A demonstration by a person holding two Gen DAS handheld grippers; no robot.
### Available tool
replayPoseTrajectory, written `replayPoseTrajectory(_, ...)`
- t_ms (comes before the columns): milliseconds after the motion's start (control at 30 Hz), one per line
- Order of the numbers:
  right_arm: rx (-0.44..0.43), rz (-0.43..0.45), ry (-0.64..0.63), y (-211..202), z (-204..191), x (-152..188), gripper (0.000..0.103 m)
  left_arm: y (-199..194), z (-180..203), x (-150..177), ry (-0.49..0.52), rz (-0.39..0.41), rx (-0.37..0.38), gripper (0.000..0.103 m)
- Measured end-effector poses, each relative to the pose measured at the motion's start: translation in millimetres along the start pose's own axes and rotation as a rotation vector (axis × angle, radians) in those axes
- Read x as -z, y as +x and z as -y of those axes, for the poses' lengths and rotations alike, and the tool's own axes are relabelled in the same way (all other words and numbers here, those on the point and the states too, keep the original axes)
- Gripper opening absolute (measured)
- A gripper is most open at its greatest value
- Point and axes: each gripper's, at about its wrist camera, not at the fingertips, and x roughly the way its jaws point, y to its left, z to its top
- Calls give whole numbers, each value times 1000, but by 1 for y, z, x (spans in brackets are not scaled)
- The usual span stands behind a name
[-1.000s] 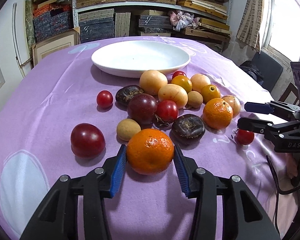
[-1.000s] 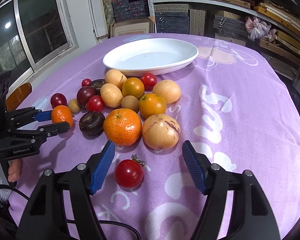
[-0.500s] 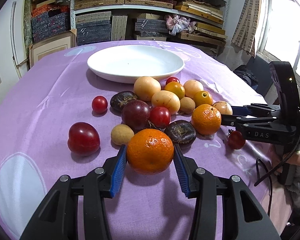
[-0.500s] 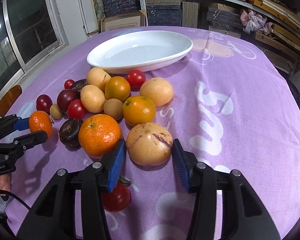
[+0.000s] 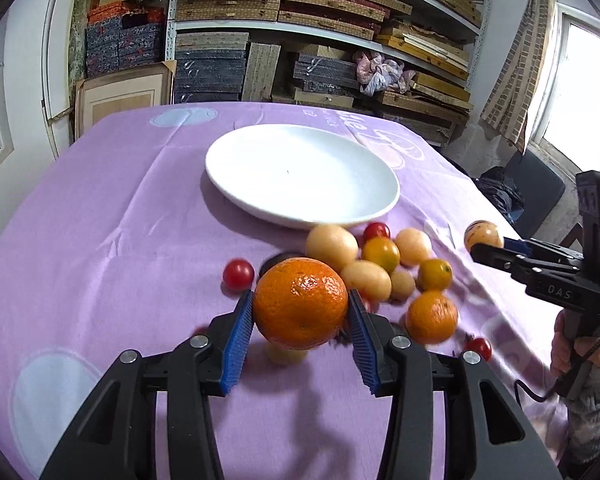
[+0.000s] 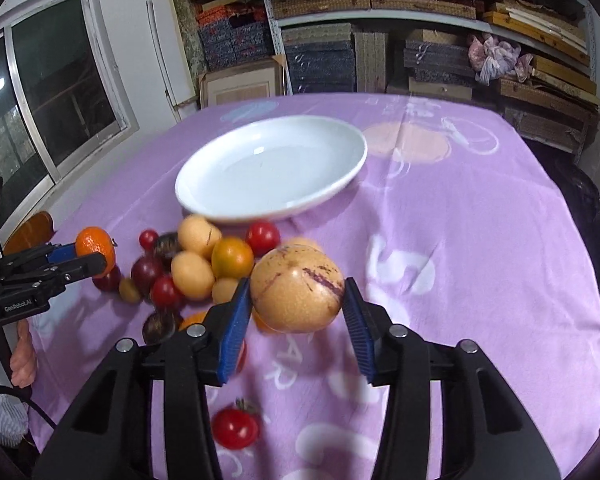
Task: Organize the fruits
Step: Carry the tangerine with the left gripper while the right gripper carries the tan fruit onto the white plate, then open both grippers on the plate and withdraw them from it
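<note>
Tangerines: we count two, one [image 5: 300, 303] clamped in our left gripper [image 5: 300, 320], right gripper [image 6: 296, 312] pinching a speckled yellow fruit [image 6: 297, 290], one white plate [image 5: 260, 204] beyond.

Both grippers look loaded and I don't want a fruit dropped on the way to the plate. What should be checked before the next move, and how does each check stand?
1. Left gripper shut on the orange, pads on both sides: ok.
2. Right gripper, whose jaws have just been closing, shut on the speckled yellow fruit: ok.
3. Both fruits lifted clear of the purple tablecloth: ok.
4. White plate has no fruit in it: ok.
5. Grip firm enough to carry: cannot tell.
6. Paths to the plate pass over the loose fruit pile; enough height to clear it: cannot tell.
</note>
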Motion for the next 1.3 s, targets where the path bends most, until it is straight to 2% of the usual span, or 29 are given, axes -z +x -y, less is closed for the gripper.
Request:
replayPoseTrajectory(133,-2,37,6,15,-5,-51,45,21,-6,-48,-22,1,-13,47)
replayPoseTrajectory(300,-53,-18,65,80,-7,-90,45,72,-13,-84,-63,-55,-33,47)
replayPoseTrajectory(467,-11,-101,31,138,-13,-99,45,120,-32,-95,-111,-138,-78,47)
replayPoseTrajectory(567,19,-124,0,155,-14,-97,45,129,-35,-99,-114,-157,-71,47)
replayPoseTrajectory(667,4,-118,3,158,-13,-96,48,130,-34,-102,-107,-149,-68,48)
replayPoseTrajectory(700,3,-104,3,155,-12,-97,53,126,-34,-103,-102,-137,-71,48)
replayPoseTrajectory(867,-1,1,3,105,-8,-105,53,92,-41,-109,-137,-78,-57,51)
replayPoseTrajectory(933,-9,68,0,71,-8,-104,58,69,-44,-108,-137,-49,-66,59)
replayPoseTrajectory(1000,-8,155,-3,33,-9,-95,89,43,-47,-101,-125,-14,-89,66)
replayPoseTrajectory(1067,-18,245,-20,-4,-11,-73,99,19,-50,-86,-115,12,-119,71)
replayPoseTrajectory(1200,-30,340,-85,-46,-15,-22,99,-6,-61,-40,-127,13,-131,75)
replayPoseTrajectory(1300,-14,345,-88,-49,-13,15,99,-10,-67,-2,-148,2,-120,75)
